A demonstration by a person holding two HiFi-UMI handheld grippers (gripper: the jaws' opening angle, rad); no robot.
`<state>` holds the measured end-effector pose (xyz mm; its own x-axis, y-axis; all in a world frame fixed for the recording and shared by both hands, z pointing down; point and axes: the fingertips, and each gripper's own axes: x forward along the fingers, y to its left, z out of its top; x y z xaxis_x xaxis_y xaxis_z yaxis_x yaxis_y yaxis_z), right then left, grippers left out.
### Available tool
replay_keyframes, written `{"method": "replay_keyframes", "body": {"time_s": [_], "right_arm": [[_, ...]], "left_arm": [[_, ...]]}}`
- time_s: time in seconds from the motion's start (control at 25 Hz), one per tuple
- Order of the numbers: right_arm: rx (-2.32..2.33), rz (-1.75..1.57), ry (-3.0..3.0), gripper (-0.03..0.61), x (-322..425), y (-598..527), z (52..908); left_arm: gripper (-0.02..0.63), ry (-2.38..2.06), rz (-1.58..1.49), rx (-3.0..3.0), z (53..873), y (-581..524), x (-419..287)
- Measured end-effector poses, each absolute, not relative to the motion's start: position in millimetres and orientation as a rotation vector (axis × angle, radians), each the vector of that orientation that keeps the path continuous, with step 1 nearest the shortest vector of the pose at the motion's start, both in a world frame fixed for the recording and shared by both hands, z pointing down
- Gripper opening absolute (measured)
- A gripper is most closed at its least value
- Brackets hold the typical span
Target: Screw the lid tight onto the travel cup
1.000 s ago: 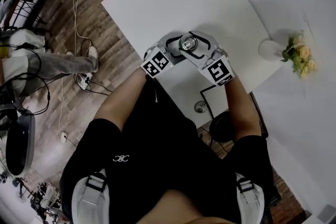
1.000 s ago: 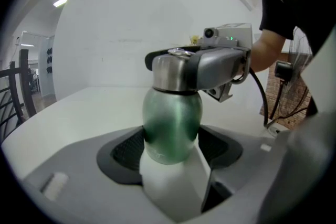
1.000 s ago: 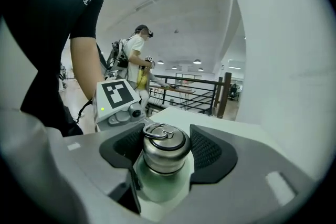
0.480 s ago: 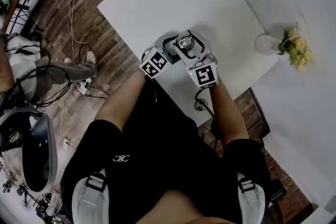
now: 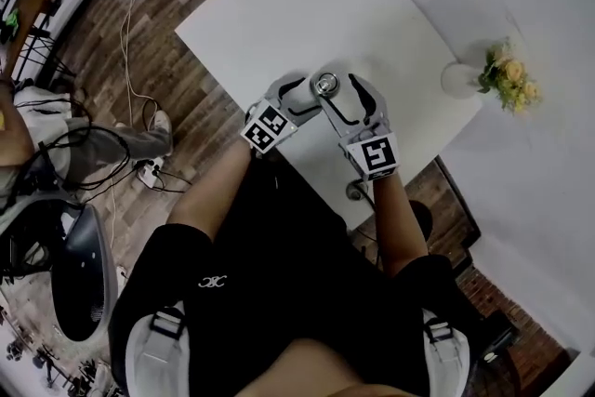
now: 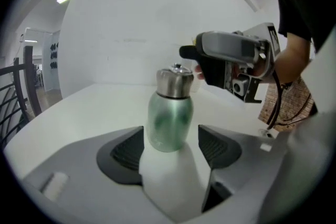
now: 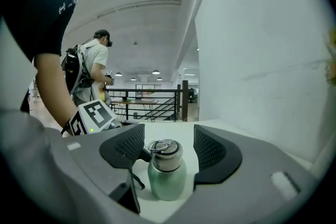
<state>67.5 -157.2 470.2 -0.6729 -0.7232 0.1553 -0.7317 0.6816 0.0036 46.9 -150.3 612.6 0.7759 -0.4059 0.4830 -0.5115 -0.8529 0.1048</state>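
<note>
A green travel cup (image 5: 325, 86) with a steel lid (image 7: 165, 157) screwed on top stands upright near the front edge of the white table (image 5: 279, 5). In the left gripper view the cup (image 6: 169, 120) sits low between the tips of my left gripper (image 6: 170, 147). That gripper is open, with a thin gap on each side of the cup. My right gripper (image 7: 168, 144) is open at lid height, its pads (image 7: 212, 152) well apart from the lid. In the head view the left gripper (image 5: 302, 96) is left of the cup and the right gripper (image 5: 351, 93) is right of it.
A white vase of pale flowers (image 5: 502, 79) stands at the table's right corner. A small round fitting (image 5: 353, 191) sits at the near table edge. Cables lie on the wooden floor (image 5: 139, 107) to the left. Another person (image 7: 92, 76) stands far off by a railing.
My right gripper has come off the top of the cup, rolled, and drawn back to the cup's right side. The left gripper and the cup have kept their places.
</note>
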Motion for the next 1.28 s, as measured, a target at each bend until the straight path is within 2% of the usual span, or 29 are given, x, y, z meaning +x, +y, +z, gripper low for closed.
{"method": "replay_keyframes", "body": {"time_s": [0.08, 0.24, 0.36, 0.44, 0.52, 0.56, 0.68, 0.88, 1.28], "right_arm": [[1.335, 0.097, -2.713, 0.268, 80.8, -155.9, 456.5], [1.570, 0.088, -2.612, 0.267, 104.7, -155.8, 435.9], [1.691, 0.040, -2.566, 0.264, 110.7, -158.8, 417.2], [1.787, -0.041, -2.534, 0.188, 114.4, -162.5, 398.7], [1.892, -0.090, -2.491, 0.177, 120.1, -165.2, 382.3], [1.947, -0.103, -2.463, 0.148, 123.8, -166.0, 376.0], [2.097, -0.110, -2.376, 0.012, 136.0, -169.3, 363.0], [2.206, -0.052, -2.301, 0.003, 146.1, -176.8, 347.0], [2.272, -0.007, -2.257, 0.003, 138.8, -167.6, 348.2]], "left_arm": [[0.371, -0.751, 0.635, 2.748, 597.5, -147.1, 35.4], [0.317, -0.906, 0.480, 2.731, 554.4, -150.7, 8.5], [0.236, -1.053, 0.396, 2.726, 519.3, -162.2, -13.5], [0.176, -1.156, 0.332, 2.728, 490.1, -173.0, -28.5], [0.127, -1.259, 0.269, 2.722, 459.7, -182.9, -43.4], [0.117, -1.308, 0.250, 2.715, 446.4, -187.2, -51.1], [0.063, -1.454, 0.216, 2.699, 411.5, -197.5, -73.7], [0.054, -1.603, 0.168, 2.701, 362.5, -208.5, -97.2], [0.054, -1.628, 0.144, 2.706, 338.9, -200.8, -112.4]]}}
